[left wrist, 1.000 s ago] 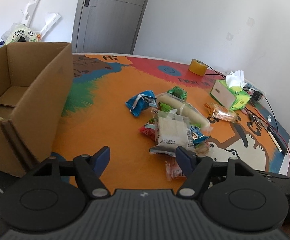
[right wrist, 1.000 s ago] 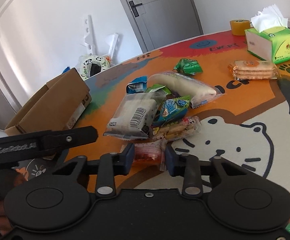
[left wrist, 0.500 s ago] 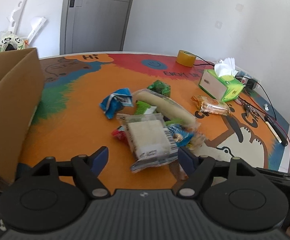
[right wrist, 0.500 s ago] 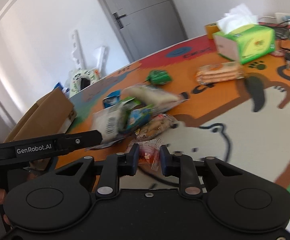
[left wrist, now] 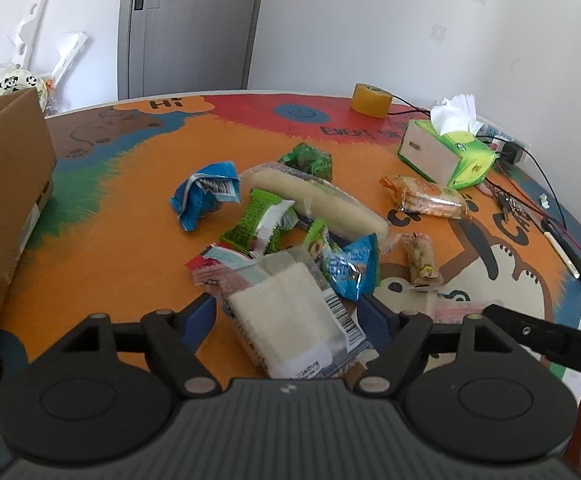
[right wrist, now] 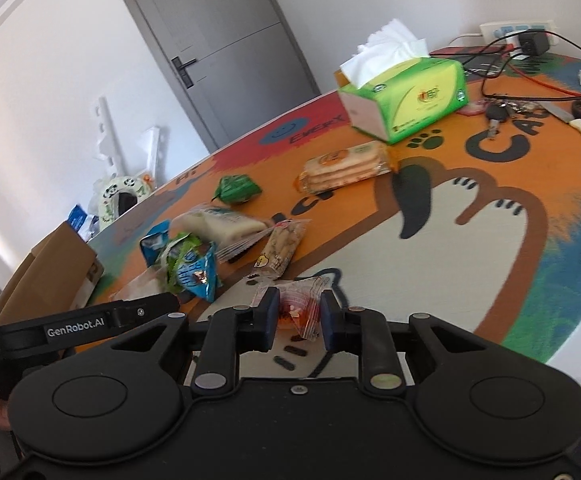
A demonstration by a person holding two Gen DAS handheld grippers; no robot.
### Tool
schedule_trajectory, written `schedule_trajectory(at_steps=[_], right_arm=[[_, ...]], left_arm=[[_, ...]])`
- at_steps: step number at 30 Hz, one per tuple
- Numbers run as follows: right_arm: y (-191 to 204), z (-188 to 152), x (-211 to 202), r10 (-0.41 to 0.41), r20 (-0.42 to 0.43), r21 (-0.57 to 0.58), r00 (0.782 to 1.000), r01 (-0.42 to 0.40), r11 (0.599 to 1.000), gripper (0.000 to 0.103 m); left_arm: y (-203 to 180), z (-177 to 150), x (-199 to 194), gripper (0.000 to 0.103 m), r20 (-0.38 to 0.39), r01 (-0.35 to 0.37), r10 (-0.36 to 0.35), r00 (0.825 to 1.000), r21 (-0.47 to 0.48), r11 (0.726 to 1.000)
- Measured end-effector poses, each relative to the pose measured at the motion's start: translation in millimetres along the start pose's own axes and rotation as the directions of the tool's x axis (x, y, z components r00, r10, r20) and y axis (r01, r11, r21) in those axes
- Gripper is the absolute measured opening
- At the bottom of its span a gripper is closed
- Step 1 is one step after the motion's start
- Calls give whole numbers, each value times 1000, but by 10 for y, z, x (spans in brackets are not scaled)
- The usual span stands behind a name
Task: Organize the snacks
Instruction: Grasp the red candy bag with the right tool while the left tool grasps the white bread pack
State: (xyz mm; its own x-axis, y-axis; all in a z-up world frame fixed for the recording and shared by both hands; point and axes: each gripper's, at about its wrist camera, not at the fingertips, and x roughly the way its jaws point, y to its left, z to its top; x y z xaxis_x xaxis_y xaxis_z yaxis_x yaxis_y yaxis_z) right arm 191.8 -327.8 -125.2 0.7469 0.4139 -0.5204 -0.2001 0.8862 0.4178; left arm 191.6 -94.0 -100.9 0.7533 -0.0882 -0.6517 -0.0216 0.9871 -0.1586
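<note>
A pile of snack packets lies on the colourful mat. My left gripper (left wrist: 286,314) is open, its fingers on either side of a clear pack of white cake (left wrist: 290,320). Beyond it lie a blue packet (left wrist: 350,266), a green wafer pack (left wrist: 256,226), a long white roll (left wrist: 318,200) and a blue pouch (left wrist: 204,194). My right gripper (right wrist: 299,316) is shut on a small clear packet with red and orange contents (right wrist: 300,304), held just above the mat. A cardboard box (left wrist: 2,208) stands at the left.
A green tissue box (right wrist: 406,96), a cracker pack (right wrist: 344,166), a small biscuit bar (right wrist: 280,248) and a green candy bag (right wrist: 236,188) are on the mat. Keys (right wrist: 498,112), cables (right wrist: 538,92), a pen (left wrist: 566,250) and a tape roll (left wrist: 370,100) lie at the far right.
My right gripper closed on the small red packet and lifted it while swinging right. My left gripper moved right, away from the box, and came down around the white cake pack.
</note>
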Motion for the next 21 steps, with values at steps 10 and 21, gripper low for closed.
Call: schedule_trajectory(at_steps=[10, 21], right_arm=[[7, -62, -46, 2, -24, 14, 1000, -2, 1000, 29], [185, -114, -90, 76, -84, -20, 994, -78, 997, 32]], left_arm=[[-76, -83, 0, 76, 11, -5, 5, 1000, 36, 999], [35, -141, -109, 58, 27, 14, -15, 1000, 23, 1000]])
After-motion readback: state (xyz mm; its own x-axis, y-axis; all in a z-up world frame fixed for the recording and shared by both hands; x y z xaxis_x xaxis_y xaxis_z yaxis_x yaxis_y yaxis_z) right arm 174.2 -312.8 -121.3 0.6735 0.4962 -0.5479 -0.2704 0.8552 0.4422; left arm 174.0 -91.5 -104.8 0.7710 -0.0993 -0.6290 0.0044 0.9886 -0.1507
